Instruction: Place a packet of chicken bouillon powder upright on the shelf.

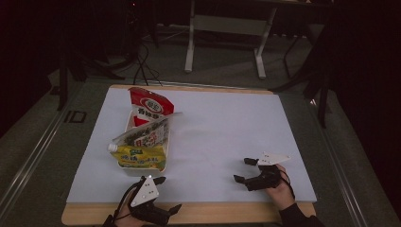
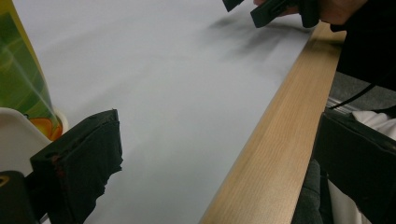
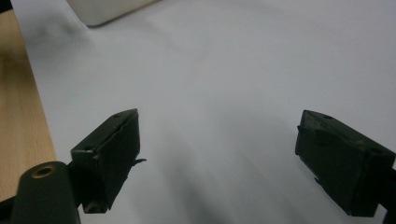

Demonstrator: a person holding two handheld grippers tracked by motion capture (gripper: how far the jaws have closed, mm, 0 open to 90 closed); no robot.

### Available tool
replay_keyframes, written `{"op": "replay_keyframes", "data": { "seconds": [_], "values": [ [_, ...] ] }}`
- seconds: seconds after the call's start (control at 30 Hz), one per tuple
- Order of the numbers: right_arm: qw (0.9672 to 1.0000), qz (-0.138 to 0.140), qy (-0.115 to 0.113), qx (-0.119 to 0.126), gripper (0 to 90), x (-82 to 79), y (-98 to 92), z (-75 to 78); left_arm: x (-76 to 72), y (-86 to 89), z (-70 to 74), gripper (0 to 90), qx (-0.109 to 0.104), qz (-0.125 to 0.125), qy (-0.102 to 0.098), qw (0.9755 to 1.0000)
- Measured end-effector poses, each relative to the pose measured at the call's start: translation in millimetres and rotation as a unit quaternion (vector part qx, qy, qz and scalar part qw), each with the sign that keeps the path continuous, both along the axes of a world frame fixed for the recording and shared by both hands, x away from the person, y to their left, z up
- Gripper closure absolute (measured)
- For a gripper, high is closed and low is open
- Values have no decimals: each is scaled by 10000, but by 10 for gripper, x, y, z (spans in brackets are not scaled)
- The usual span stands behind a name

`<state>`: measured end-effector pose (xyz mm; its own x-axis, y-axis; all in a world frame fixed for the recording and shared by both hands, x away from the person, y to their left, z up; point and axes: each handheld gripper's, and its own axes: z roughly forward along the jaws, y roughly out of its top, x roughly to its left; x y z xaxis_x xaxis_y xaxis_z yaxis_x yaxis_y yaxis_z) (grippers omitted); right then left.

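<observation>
A white tray (image 1: 126,126) sits on the left half of the white sheet and holds three food pouches: a red one (image 1: 149,105) at the back, a clear dark-printed one (image 1: 144,135) across the middle, and a yellow-green one (image 1: 139,157) in front. My left gripper (image 1: 168,194) rests at the table's near edge, just in front of the tray, open and empty. In the left gripper view the tray's corner (image 2: 11,140) and the yellow-green pouch (image 2: 21,84) lie at far left. My right gripper (image 1: 243,170) rests on the sheet at the near right, pointing left, open and empty.
The white sheet (image 1: 222,132) covers most of the wooden table, whose bare edge (image 1: 213,213) runs along the front. Beyond the table stand a white desk frame (image 1: 227,28), dark stands and cables on a grey floor. Metal rails (image 1: 33,156) flank the table.
</observation>
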<state>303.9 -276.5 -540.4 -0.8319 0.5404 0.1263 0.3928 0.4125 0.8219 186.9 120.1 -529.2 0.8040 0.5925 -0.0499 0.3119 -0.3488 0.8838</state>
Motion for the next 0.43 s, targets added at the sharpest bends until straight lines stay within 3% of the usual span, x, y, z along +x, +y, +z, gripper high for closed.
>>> {"op": "replay_keyframes", "data": {
  "seconds": [0.43],
  "values": [
    [10000,9,-13,-68,135,24,-5,-24,6,0,-16,28,-15,10,29,10000]
  ]
}}
